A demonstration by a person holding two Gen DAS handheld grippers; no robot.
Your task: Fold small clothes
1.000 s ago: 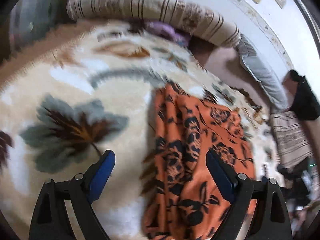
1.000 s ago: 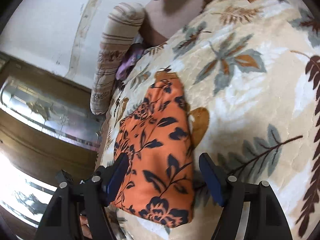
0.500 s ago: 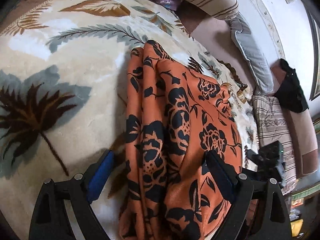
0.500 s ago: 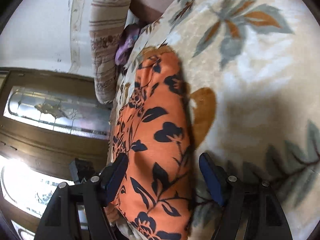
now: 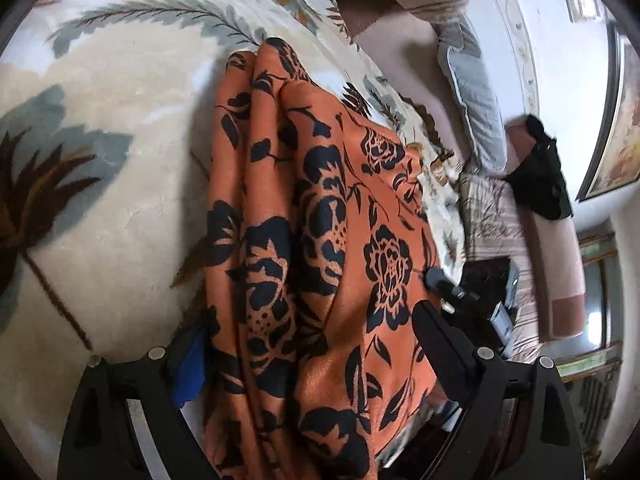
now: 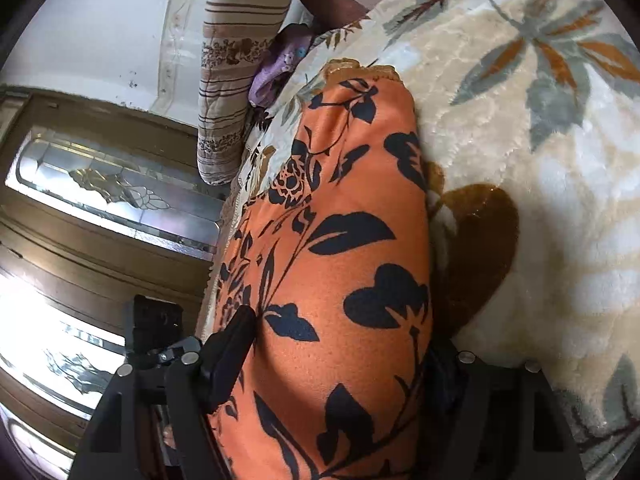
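An orange garment with a black flower print point(image 5: 320, 240) lies folded in a long strip on a cream leaf-pattern blanket point(image 5: 100, 160). My left gripper point(image 5: 308, 344) is open, its jaws wide apart on either side of the near end of the garment, low over the blanket. The same garment fills the right wrist view point(image 6: 340, 280). My right gripper point(image 6: 340, 344) is open too and straddles the garment's other end, with its right finger partly hidden under the cloth. The right gripper's finger point(image 5: 440, 284) shows at the garment's edge in the left wrist view.
A striped bolster point(image 6: 240, 60) and a purple cloth point(image 6: 280, 68) lie at the blanket's far end. A grey pillow point(image 5: 476, 112), a black item point(image 5: 540, 176) and a striped cloth point(image 5: 492, 212) lie along the wall side. A wooden glass-panelled cabinet point(image 6: 100, 200) stands beside the bed.
Both grippers have moved down and forward onto the garment, so the cloth now lies between each pair of open jaws. The garment itself has stayed in place.
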